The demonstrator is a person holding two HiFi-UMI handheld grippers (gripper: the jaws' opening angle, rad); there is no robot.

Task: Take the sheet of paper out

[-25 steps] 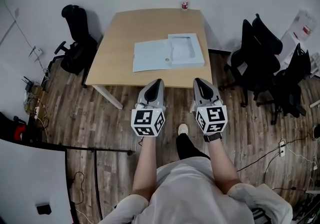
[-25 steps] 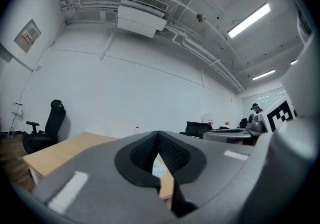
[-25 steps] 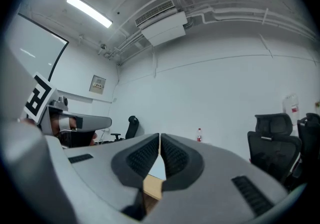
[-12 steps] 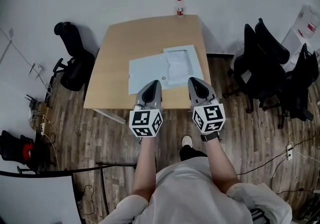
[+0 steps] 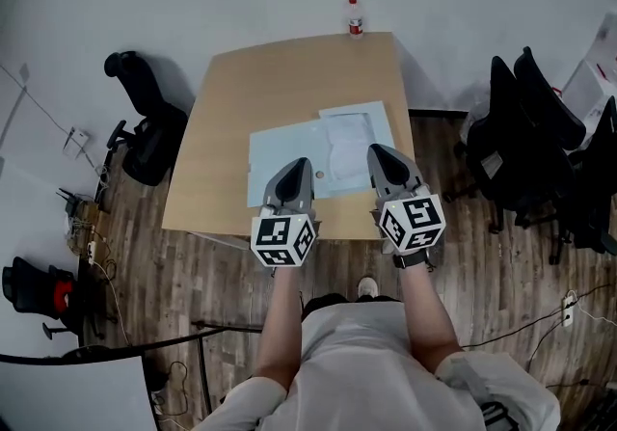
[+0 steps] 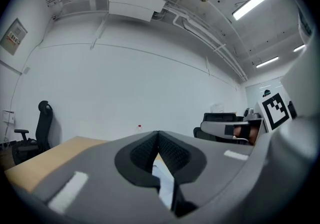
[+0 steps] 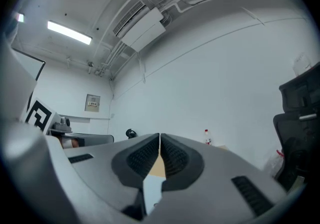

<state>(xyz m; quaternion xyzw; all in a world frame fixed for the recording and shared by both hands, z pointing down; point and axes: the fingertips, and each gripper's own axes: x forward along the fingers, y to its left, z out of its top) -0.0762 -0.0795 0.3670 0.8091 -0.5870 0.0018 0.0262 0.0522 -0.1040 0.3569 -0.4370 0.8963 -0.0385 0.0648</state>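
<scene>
A pale blue open folder lies flat on the wooden table. Its right half holds a whitish sheet. In the head view my left gripper hovers over the folder's near edge, jaws closed with nothing between them. My right gripper hangs over the near part of the right half, also shut and empty. The left gripper view shows its pads pressed together, with a strip of the pale folder below. In the right gripper view the pads meet too, pointing level across the table.
A small bottle with a red cap stands at the table's far edge. One black office chair sits left of the table and others on the right. Cables and a power strip lie on the wood floor.
The person has walked up to the table. Both grippers have moved forward from over the floor to above the table's near edge and the folder; jaws stayed closed.
</scene>
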